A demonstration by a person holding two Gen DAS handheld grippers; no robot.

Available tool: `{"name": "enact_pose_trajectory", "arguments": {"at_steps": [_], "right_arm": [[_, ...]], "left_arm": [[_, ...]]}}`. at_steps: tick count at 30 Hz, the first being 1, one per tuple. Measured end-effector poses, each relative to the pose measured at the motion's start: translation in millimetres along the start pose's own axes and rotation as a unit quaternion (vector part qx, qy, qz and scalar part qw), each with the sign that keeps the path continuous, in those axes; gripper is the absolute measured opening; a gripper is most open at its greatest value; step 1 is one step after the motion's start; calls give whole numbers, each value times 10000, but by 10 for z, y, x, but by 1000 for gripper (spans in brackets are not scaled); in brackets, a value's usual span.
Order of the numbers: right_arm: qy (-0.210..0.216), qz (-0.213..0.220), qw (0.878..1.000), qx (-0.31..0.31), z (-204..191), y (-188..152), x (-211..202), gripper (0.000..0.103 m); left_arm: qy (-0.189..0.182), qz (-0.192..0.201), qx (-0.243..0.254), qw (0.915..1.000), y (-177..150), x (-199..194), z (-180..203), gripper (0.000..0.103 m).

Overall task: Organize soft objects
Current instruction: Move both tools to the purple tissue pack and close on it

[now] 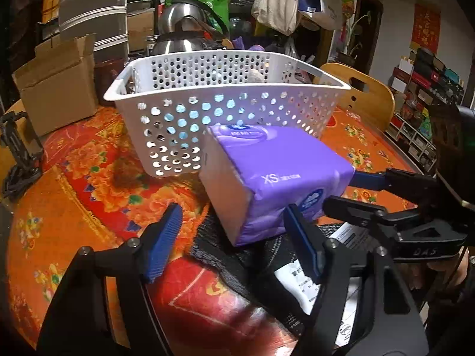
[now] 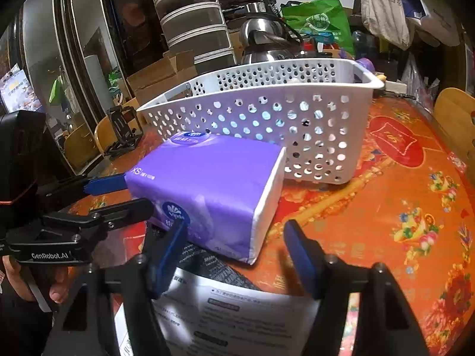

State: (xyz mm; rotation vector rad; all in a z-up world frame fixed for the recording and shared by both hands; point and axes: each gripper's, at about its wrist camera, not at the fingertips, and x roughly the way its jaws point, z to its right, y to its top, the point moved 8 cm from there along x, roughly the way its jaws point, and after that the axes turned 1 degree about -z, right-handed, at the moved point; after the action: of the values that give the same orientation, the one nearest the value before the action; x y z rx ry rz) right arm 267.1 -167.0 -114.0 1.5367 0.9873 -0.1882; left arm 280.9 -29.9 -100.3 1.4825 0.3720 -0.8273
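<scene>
One soft purple tissue pack (image 1: 276,175) beside perforated white plastic basket (image 1: 225,112).

A cluttered home dining room: floral tablecloth (image 1: 89,184), steel kettle (image 1: 184,29), hanging tote bags (image 1: 276,0), wooden chair (image 1: 365,92).

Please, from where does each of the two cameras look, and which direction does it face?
Left wrist: sits on the left gripper, looks forward and down over the purple tissue pack to the white basket; both its blue fingers show, and the right gripper enters from the right.
Right wrist: sits on the right gripper, looks at the same pack from its other side; its own fingers, the left gripper and a hand show.
Shared: pack, basket, the floral tablecloth, the steel kettle.
</scene>
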Motion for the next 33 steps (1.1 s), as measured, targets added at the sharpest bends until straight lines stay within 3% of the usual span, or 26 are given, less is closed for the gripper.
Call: {"name": "enact_pose_trajectory", "arguments": {"at_steps": [11,18,33], "right_arm": [[41,5,9997,-236,-64,38,23,50],[-171,42,9992,-355,-79,15,-8,41],[-531,359,9964,-561,-272,86,-279,36]], "left_arm": [[-402,-66,305,9987,45,80,207,46],[-328,20,216,9992,29,45,205,36],[-161,201,343,9991,-46,-242,228,32]]}}
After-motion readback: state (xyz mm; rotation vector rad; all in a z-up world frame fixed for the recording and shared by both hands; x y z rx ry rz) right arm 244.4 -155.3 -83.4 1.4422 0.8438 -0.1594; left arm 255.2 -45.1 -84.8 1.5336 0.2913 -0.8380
